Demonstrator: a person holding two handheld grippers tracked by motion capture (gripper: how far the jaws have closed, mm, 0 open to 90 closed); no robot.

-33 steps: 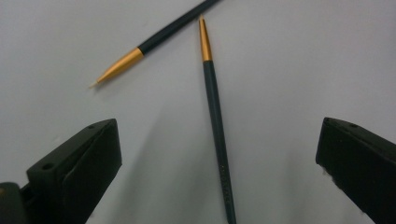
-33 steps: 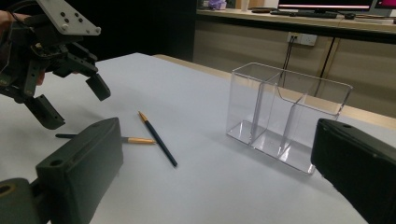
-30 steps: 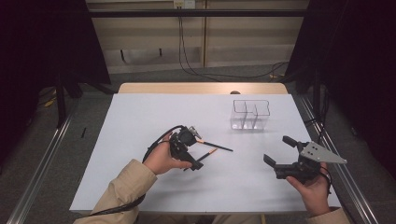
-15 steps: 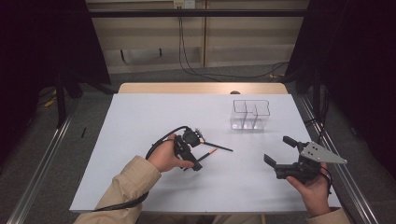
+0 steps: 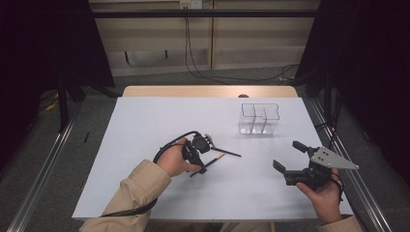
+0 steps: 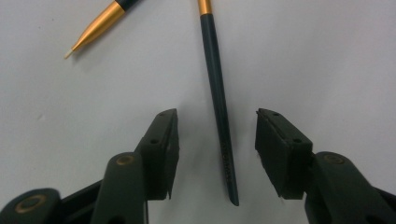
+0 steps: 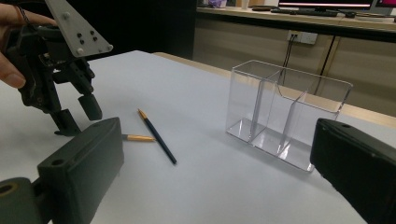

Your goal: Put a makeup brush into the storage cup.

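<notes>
High view: the left gripper [image 5: 205, 157] was held over two pens at table centre; the right gripper [image 5: 295, 159], at 4 o'clock, stood wide open and empty.

Left gripper view: the slim dark gold-banded pen [image 6: 219, 121] lay between half-closed jaws that had just been closing, pads not yet touching. Grasp step judged in hand; further closing needed.

Right gripper view: the clear three-compartment acrylic holder [image 7: 285, 116] stood empty at 2 o'clock.

No readable text is showing anywhere. The dark pencil [image 6: 218, 102] lying between the left gripper's jaws is carrying a faint imprint low on its barrel (too small and blurred to make out).
</notes>
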